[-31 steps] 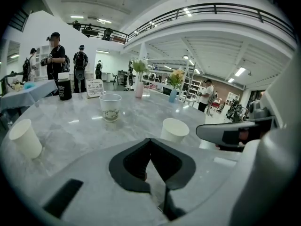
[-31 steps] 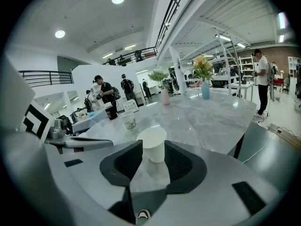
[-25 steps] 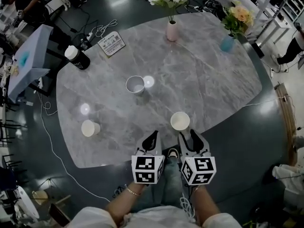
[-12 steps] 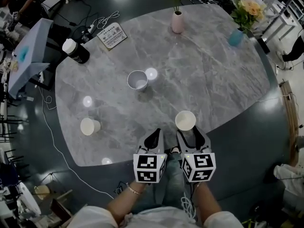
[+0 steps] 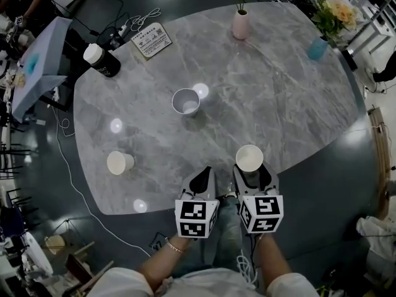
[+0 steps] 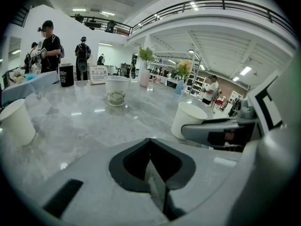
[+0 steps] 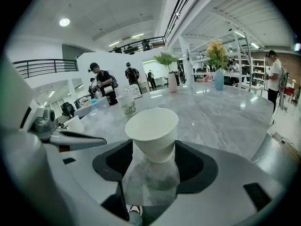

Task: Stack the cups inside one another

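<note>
Right gripper (image 5: 252,173) is holding its jaws wide, having just been opening them, with a plain paper cup (image 7: 153,131) standing between the dark pads, which are not pressing on it. That smooth, off-white tapered cup is standing upright, mouth up and long axis vertical, near the close edge of the grey veined marble table (image 5: 278,104). Left gripper (image 5: 203,179) is hovering just beside it with its jaws shut and nothing in them. A patterned cup (image 5: 185,101) is standing mid-table and another plain cup (image 5: 119,163) is sitting off to the left, both upright and well apart.
</note>
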Motion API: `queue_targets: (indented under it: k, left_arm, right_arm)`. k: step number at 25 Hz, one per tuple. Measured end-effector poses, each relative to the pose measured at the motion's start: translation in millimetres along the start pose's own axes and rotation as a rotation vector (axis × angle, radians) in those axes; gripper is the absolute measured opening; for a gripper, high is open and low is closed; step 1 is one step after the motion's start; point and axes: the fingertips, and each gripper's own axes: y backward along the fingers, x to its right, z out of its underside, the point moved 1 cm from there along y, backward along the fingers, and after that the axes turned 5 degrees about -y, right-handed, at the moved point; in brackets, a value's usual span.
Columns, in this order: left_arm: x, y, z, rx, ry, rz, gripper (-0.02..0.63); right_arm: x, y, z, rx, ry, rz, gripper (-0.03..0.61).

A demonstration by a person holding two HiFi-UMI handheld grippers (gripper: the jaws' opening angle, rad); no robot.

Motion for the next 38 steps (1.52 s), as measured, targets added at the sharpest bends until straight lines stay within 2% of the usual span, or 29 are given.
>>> queue_targets:
  k: [22, 38]
  left_arm:
    - [-14.0, -4.0, -3.8, 0.005, 0.024, -0.019, -0.005]
    - [-44.2, 19.1, -39.8, 0.078, 0.077, -0.077, -0.005]
  right_arm:
    - [1.0, -7.7, -15.2, 0.026, 0.003, 0.026, 0.235]
    - [-33.1, -16.1, -64.0, 0.051, 0.060, -0.017, 0.235]
